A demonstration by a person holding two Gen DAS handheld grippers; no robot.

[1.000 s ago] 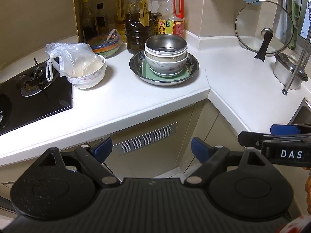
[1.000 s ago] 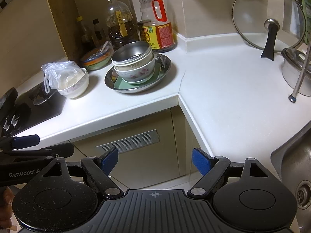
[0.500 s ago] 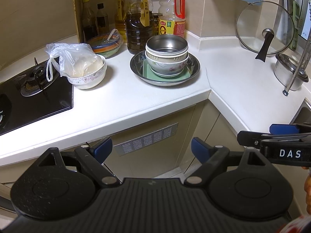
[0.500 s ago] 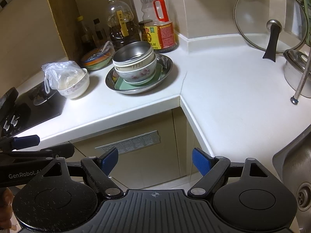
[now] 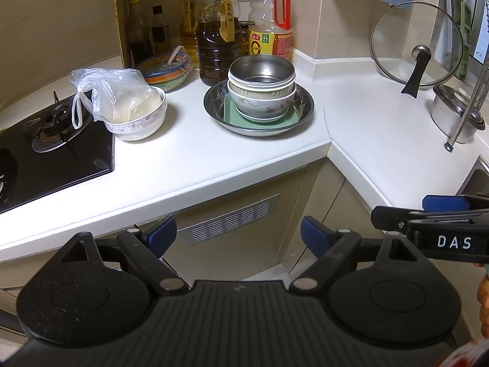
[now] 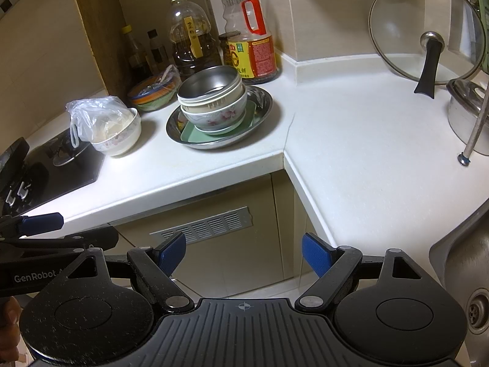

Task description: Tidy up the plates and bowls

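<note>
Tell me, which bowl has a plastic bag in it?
The floral bowl standing alone beside the stove; the stacked bowls hold no bag.

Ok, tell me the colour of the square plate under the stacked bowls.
Pale green square plate, seen best in the right wrist view.

Left wrist view: looks forward and down along the left gripper [image 5: 238,234] from in front of the worktop [image 5: 195,159], off its front edge, facing the back wall; hob [image 5: 55,150] at its left, sink edge at far right.

Right wrist view: same facing, along the right gripper [image 6: 243,250], set further right, with the sink [image 6: 467,275] close at lower right.

Both stand well back from the stacked bowls [image 5: 261,87] [image 6: 212,99]. Shared: the worktop's inner corner, bottles, glass lid [image 5: 417,44] [image 6: 426,27]. Each view catches the other gripper at its side edge.
</note>
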